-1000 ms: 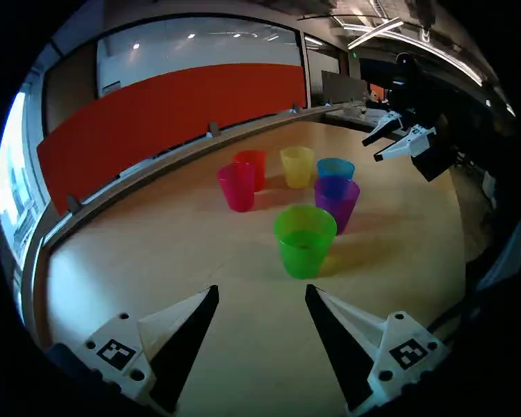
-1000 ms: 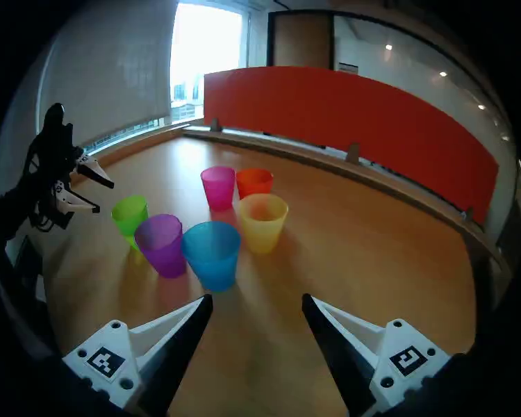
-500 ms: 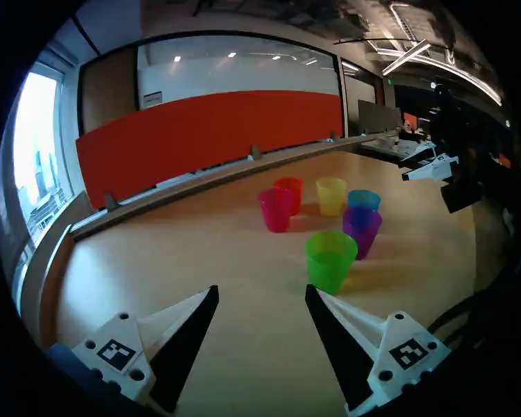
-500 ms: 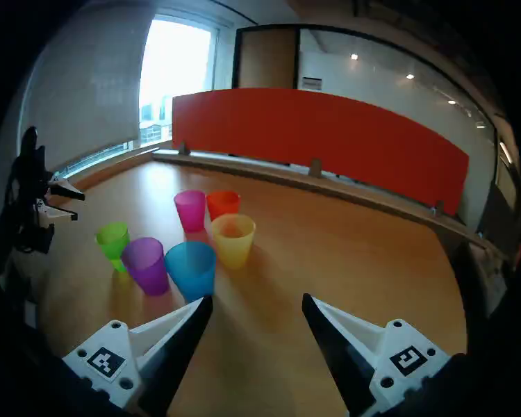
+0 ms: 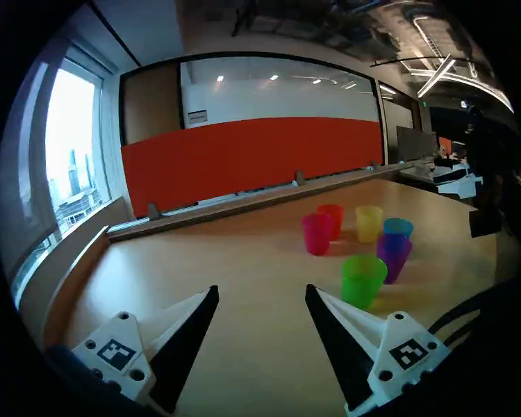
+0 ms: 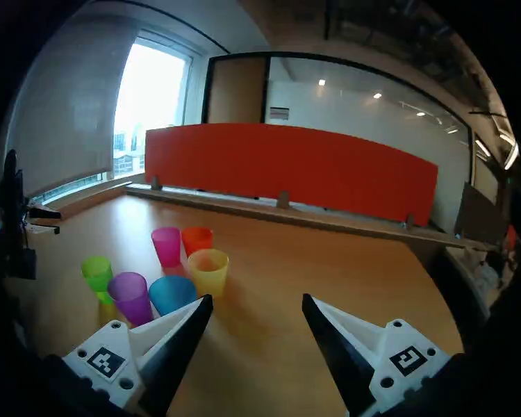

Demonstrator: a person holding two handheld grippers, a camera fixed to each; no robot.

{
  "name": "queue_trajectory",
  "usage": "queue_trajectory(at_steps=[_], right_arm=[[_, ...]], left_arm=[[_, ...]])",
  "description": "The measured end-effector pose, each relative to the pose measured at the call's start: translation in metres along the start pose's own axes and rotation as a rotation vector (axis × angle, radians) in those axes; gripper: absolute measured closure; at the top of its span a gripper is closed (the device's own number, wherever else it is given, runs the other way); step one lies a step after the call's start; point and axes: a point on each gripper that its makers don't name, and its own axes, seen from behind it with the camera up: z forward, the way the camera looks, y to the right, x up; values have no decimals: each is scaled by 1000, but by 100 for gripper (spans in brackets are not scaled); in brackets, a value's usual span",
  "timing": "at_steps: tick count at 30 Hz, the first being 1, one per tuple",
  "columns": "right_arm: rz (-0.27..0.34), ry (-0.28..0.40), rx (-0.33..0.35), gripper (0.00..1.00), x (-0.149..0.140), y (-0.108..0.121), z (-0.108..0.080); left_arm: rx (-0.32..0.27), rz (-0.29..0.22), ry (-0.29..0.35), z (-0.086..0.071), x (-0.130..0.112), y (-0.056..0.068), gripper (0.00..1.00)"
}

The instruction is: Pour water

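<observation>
Six plastic cups stand grouped on the wooden table [image 5: 212, 278]. In the left gripper view the green cup [image 5: 362, 280] is nearest, just right of my fingers, with the purple cup [image 5: 394, 256], blue cup [image 5: 397, 227], yellow cup [image 5: 369, 223], orange cup [image 5: 330, 219] and pink cup [image 5: 317, 233] behind it. My left gripper [image 5: 260, 295] is open and holds nothing. In the right gripper view the blue cup [image 6: 170, 293] and purple cup [image 6: 130, 295] sit by my left finger, beside the green cup [image 6: 96, 273], yellow cup [image 6: 207, 271], orange cup [image 6: 196, 240] and pink cup [image 6: 167, 246]. My right gripper [image 6: 257, 299] is open and holds nothing.
A long red partition [image 5: 253, 156] runs along the table's far edge [image 6: 281, 212]. Windows [image 6: 142, 132] lie beyond it. The other gripper [image 6: 42, 212] shows small at the far left of the right gripper view. Bare tabletop [image 6: 344, 278] stretches right of the cups.
Both grippers have drawn back from the cups and tilted up. The cups look smaller and sit lower and off to the side in each view. No cup has moved.
</observation>
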Motion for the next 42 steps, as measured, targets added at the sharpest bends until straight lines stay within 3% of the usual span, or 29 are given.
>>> queue_trajectory(at_steps=[9, 15, 24, 33, 42], right_arm=[[37, 46, -95, 0, 0, -7, -8], [87, 110, -141, 0, 11, -7, -17], [92, 200, -246, 0, 23, 12, -44], [81, 287, -369, 0, 28, 41, -89], [64, 303, -403, 0, 39, 31, -100]], left_arm=[[103, -73, 74, -5, 15, -20, 8], [117, -120, 125, -5, 26, -15, 8], [157, -145, 178, -4, 39, -15, 8], [203, -210, 229, -4, 46, -24, 7], [236, -231, 247, 0, 49, -30, 8]])
